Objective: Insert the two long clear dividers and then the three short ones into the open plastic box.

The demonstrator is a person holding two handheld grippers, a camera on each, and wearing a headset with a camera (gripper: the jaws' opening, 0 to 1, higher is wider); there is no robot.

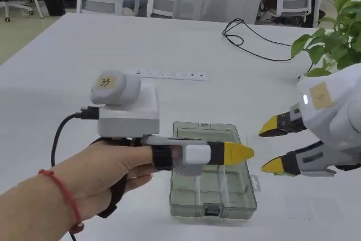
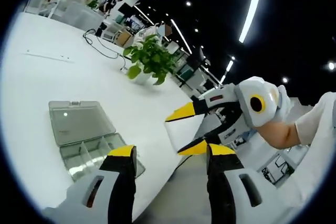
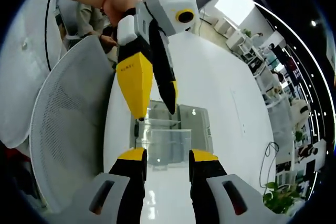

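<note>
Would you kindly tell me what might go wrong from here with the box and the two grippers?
1. The left gripper hangs over the open plastic box with the right gripper close beside it, both open and empty; their tips might clash.
2. In the right gripper view the box sits near the edge of the table; a push could slide it off.
3. The clear dividers are hard to see and might get knocked.

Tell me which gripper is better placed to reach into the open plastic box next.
Probably the left. The left gripper hovers with open jaws over the box, while the right gripper sits off to its right side, over bare table.
</note>
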